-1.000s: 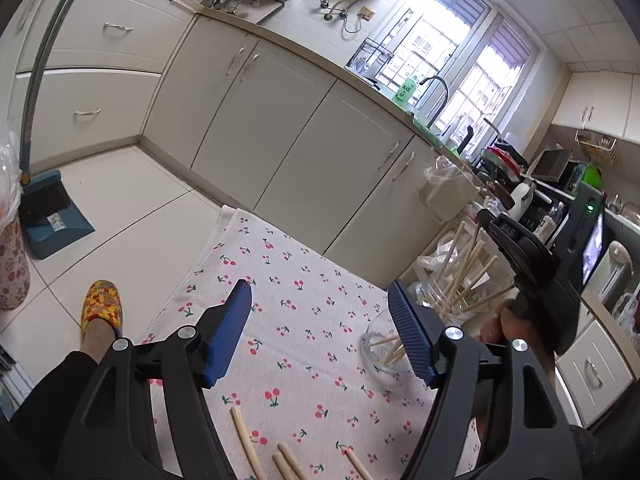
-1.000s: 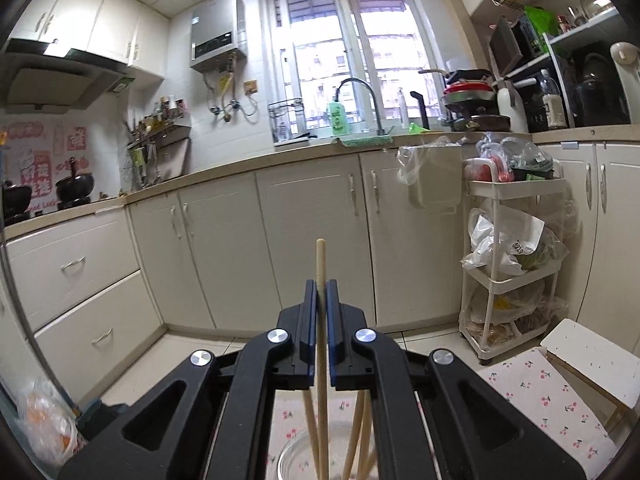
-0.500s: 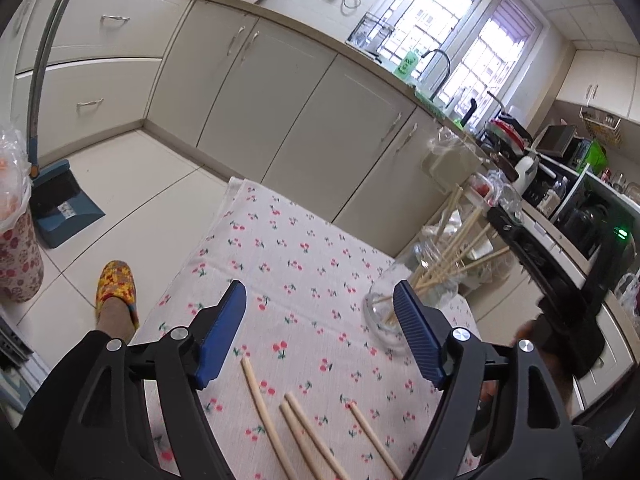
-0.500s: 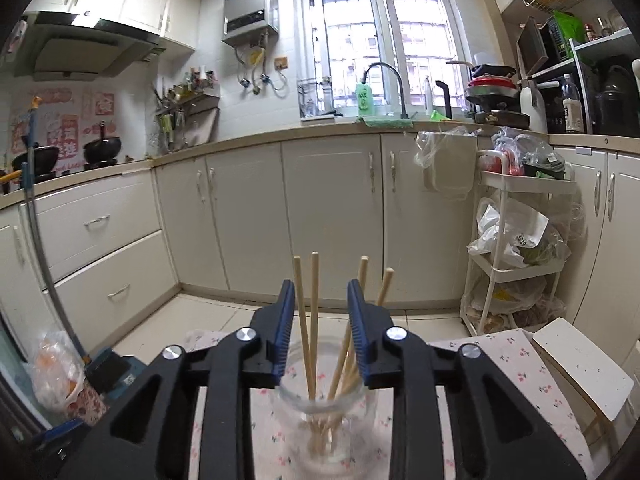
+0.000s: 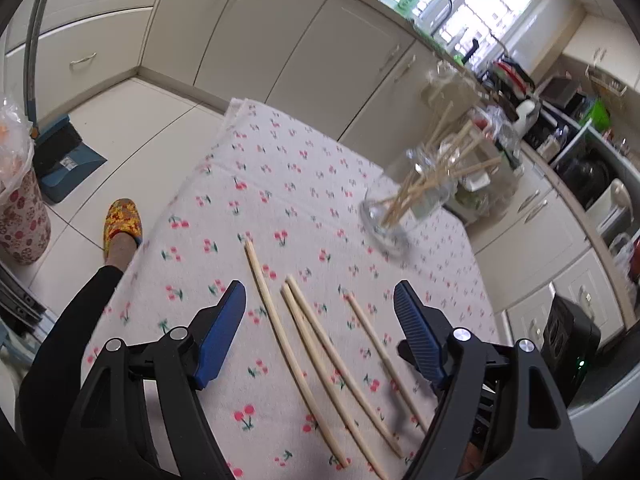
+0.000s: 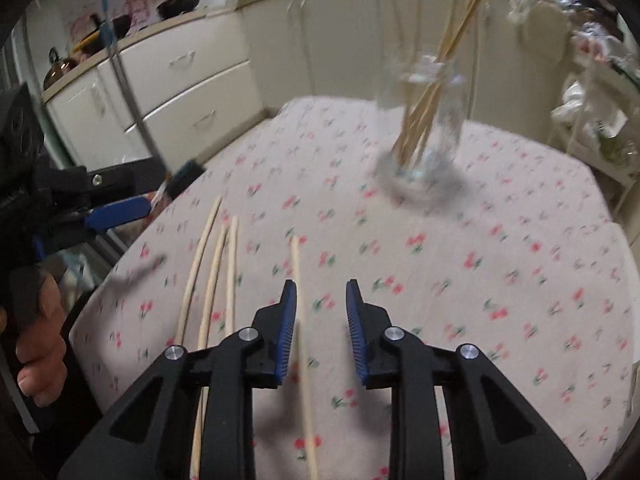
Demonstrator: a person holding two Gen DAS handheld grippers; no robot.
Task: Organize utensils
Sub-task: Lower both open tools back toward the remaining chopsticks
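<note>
- Right gripper [image 6: 320, 304] hovers with jaws narrowly apart and empty — the nearest loose chopstick [image 6: 299, 320] lies lengthwise on the cherry-print cloth [image 6: 500, 240], just beside its left pad.
- Left gripper [image 5: 318, 312], jaws wide, hangs over the other three chopsticks [image 5: 316, 344]; the glass jar [image 6: 424, 128] stands farther ahead.

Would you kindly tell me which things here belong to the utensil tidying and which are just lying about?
Part of the job:
loose chopsticks on the cherry tablecloth
glass jar holding chopsticks
left gripper, open
right gripper, open

Just lying about:
dustpan
slipper
floral bin
</note>
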